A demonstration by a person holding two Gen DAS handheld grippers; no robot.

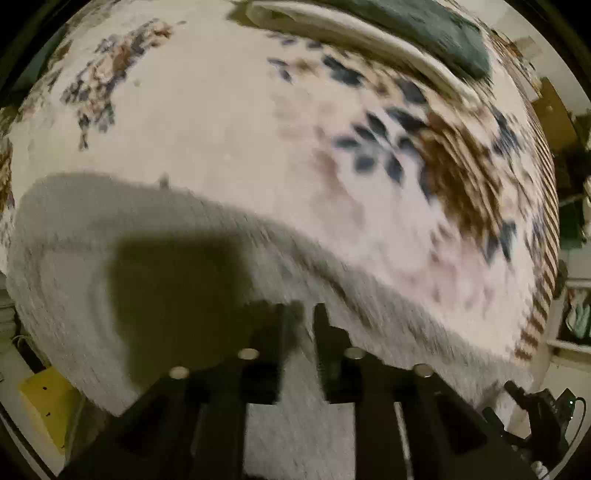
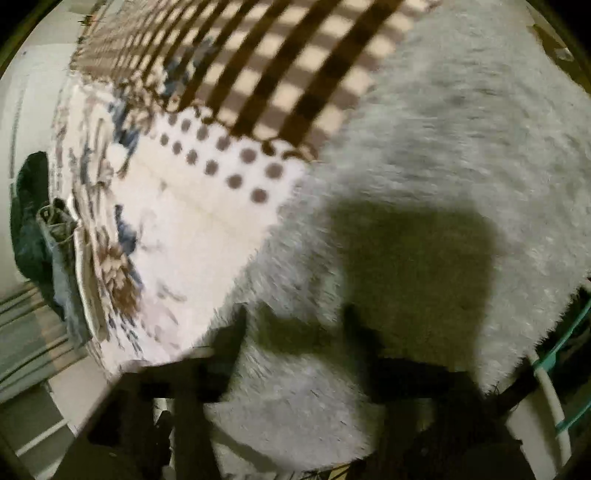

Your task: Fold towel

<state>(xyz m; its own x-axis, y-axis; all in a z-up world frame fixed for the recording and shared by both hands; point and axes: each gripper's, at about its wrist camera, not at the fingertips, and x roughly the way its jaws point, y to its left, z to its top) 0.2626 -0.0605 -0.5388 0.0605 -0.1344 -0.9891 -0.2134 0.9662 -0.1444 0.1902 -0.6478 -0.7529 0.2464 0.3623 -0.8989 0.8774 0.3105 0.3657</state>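
Observation:
A grey fluffy towel [image 1: 74, 258] lies on a bed cover printed with flowers. In the left wrist view it fills the lower left and runs down between the fingers. My left gripper [image 1: 303, 325] has its jaws almost together, pinching the towel's edge. The right wrist view shows the same towel [image 2: 461, 147] spread over the right and centre. My right gripper [image 2: 295, 325] hangs just above it with its fingers wide apart, and a bulge of towel rises between them without being clamped. Both gripper shadows fall on the towel. Both views are blurred by motion.
The flowered bed cover [image 1: 221, 129] has a brown checked border [image 2: 295, 74]. A cream folded cloth [image 1: 351, 33] and a dark green cloth [image 1: 443, 33] lie at the far edge. Beside the bed are a yellow box [image 1: 44, 398] and a teal-and-white rail [image 2: 554, 369].

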